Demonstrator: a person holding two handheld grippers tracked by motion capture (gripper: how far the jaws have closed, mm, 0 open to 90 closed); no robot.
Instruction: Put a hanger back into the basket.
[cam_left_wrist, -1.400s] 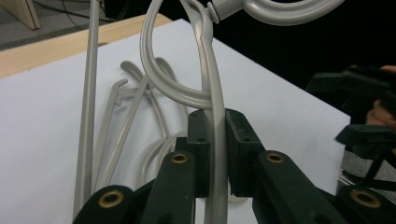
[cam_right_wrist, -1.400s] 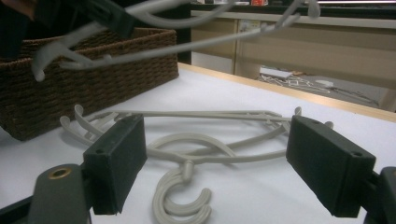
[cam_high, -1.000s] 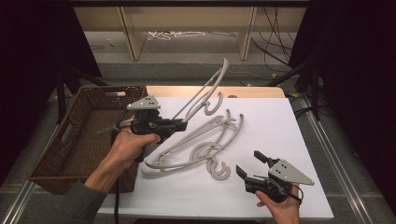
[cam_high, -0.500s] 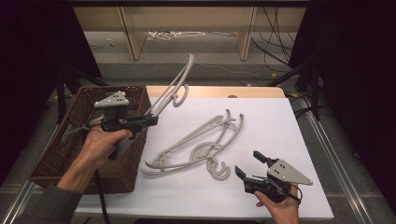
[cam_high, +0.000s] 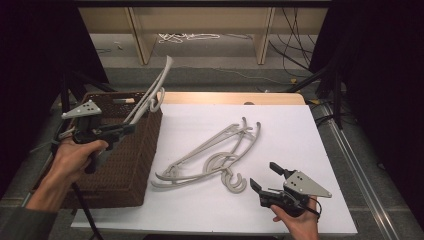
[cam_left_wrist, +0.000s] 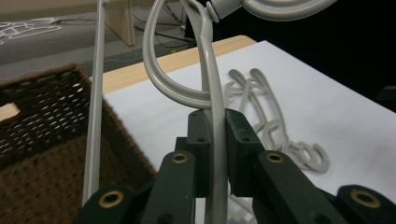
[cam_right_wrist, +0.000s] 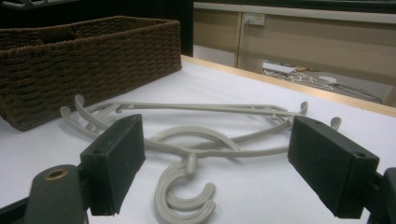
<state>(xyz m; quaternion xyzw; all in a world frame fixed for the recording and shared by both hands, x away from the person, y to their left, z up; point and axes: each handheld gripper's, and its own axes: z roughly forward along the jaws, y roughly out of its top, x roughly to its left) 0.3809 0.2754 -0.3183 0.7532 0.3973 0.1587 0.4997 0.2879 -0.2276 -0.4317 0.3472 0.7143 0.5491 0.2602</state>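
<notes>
One hanger (cam_high: 150, 95) clenched in left claw (cam_high: 131, 127) over basket (cam_high: 125, 165); perhaps two hangers (cam_high: 210, 157) on table; right claw (cam_high: 265, 177) released.

A white-topped counter (cam_high: 300, 130) carries a brown woven wicker basket (cam_high: 127, 165) and tangled grey plastic hangers (cam_right_wrist: 196, 140) lying just beyond the right jaws.

Pale grey-beige plastic hangers (cam_high: 210, 160) lie on a white table (cam_high: 300, 130) edged in light wood. A dark brown woven basket (cam_high: 125, 165) shows an open-weave pattern, while both tools have black jaws and grey plates.
</notes>
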